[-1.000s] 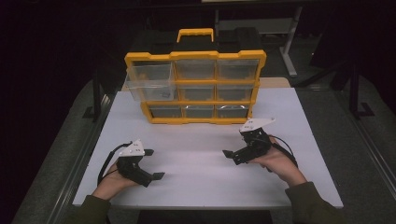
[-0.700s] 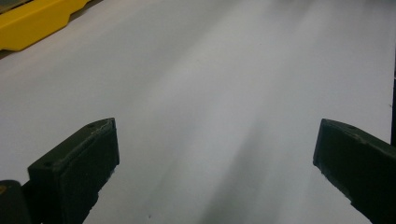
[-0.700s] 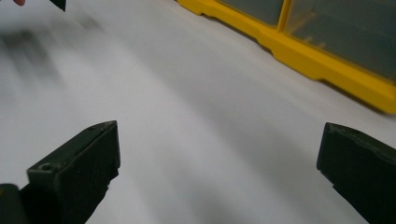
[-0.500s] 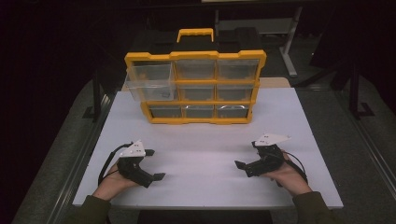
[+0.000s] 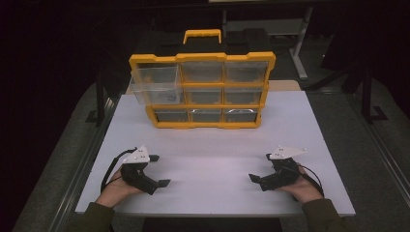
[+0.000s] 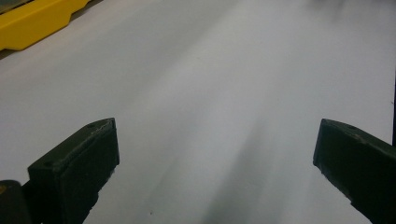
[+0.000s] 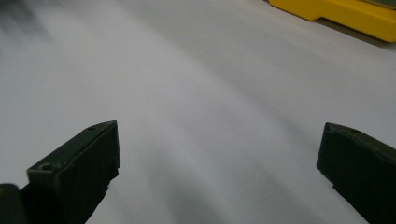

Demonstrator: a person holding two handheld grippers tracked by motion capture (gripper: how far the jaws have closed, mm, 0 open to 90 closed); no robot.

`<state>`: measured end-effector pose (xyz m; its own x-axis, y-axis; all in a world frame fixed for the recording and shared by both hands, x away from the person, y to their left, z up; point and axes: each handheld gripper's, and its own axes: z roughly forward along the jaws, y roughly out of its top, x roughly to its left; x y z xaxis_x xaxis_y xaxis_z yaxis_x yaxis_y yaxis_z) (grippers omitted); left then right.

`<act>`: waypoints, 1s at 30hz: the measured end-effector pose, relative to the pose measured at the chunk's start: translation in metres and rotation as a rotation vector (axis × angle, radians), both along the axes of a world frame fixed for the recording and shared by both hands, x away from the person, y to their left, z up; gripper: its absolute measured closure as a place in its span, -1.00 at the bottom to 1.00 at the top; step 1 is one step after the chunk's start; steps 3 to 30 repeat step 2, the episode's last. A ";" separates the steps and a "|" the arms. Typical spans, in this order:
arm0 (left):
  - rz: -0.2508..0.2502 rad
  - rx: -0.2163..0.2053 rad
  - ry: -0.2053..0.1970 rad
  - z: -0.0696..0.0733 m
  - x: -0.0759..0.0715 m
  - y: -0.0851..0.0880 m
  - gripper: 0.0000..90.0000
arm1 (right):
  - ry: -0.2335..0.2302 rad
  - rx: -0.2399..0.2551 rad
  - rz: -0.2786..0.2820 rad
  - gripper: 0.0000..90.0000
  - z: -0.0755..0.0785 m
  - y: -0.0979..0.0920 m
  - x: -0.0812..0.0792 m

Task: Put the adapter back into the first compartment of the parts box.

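A yellow plastic organizer (image 5: 203, 92) with a black back and a looped carry handle is seen standing upright at the far edge of a smooth white table (image 5: 212, 145), its nine clear drawers set in three rows. The top-left drawer (image 5: 155, 85) is pulled out toward the near side; the others sit flush. Near the front edge, the left gripper (image 5: 158, 170) and the right gripper (image 5: 258, 166) are held low over bare tabletop, well apart from the organizer. The blocky black jaws of each are spread wide, with nothing gripped between them.
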<state>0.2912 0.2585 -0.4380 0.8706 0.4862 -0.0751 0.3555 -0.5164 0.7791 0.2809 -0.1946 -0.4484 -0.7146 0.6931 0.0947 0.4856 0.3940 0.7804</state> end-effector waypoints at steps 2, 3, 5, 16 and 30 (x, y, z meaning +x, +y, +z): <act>-0.001 0.007 -0.003 -0.001 0.000 0.000 -1.00 | -0.009 0.004 0.007 -1.00 0.000 0.000 0.000; -0.001 0.007 -0.003 -0.001 0.000 0.000 -1.00 | -0.009 0.004 0.007 -1.00 0.000 0.000 0.000; -0.001 0.007 -0.003 -0.001 0.000 0.000 -1.00 | -0.009 0.004 0.007 -1.00 0.000 0.000 0.000; -0.001 0.007 -0.003 -0.001 0.000 0.000 -1.00 | -0.009 0.004 0.007 -1.00 0.000 0.000 0.000; -0.001 0.007 -0.003 -0.001 0.000 0.000 -1.00 | -0.009 0.004 0.007 -1.00 0.000 0.000 0.000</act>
